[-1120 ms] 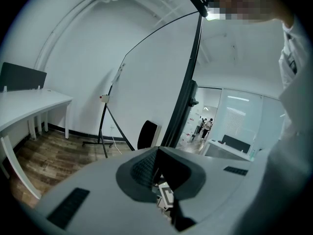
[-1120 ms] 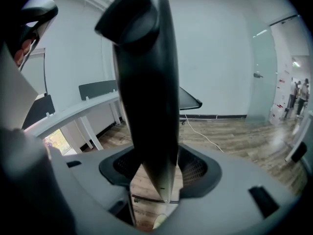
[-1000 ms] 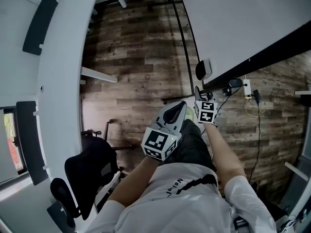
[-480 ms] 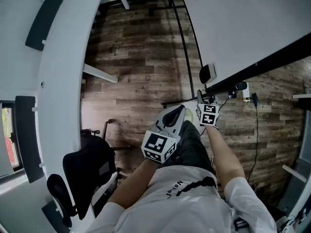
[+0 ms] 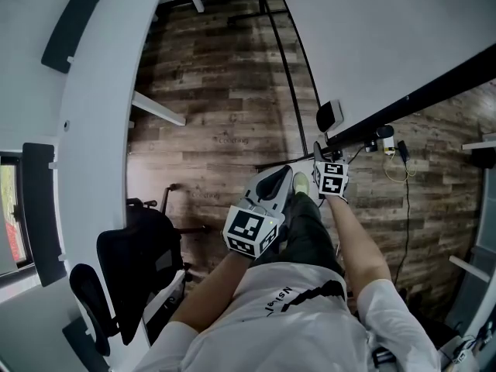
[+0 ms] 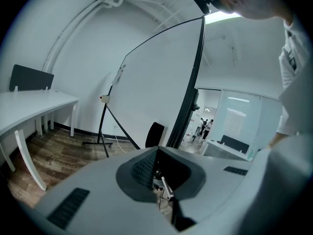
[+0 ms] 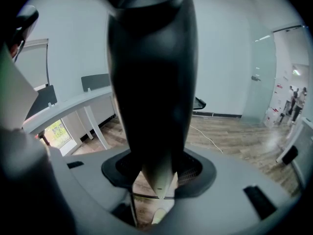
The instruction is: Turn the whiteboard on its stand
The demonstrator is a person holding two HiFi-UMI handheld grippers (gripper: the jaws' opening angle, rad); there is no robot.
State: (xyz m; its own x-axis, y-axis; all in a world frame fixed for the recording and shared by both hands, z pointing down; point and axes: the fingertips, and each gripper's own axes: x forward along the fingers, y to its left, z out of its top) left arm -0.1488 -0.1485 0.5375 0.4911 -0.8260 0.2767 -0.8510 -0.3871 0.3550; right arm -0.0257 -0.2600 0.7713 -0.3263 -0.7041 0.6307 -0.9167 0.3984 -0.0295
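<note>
The whiteboard [image 5: 387, 29] fills the upper right of the head view, with its black lower edge [image 5: 403, 103] running down to a corner. My right gripper [image 5: 321, 152] reaches up to that corner. In the right gripper view the black frame bar [image 7: 151, 82] fills the gap between the jaws, and the pads press on it. My left gripper [image 5: 284, 175] hangs near my body, apart from the board. It stands open with nothing between its ribbed pads [image 6: 145, 169]. Ahead of it in the left gripper view are the board face [image 6: 156, 82] and its black stand pole [image 6: 188, 102].
A curved white desk [image 5: 93, 130] runs down the left. A black office chair [image 5: 132, 270] stands by it. Thin black tripod legs [image 5: 288, 76] cross the wooden floor [image 5: 217, 107]. A plug and cables [image 5: 391, 142] lie under the board's edge. My leg and shoe [image 5: 302, 184] are below the grippers.
The board's black edge has tilted slightly steeper in the head view, with the right gripper still on its corner. The left gripper has hardly moved.
</note>
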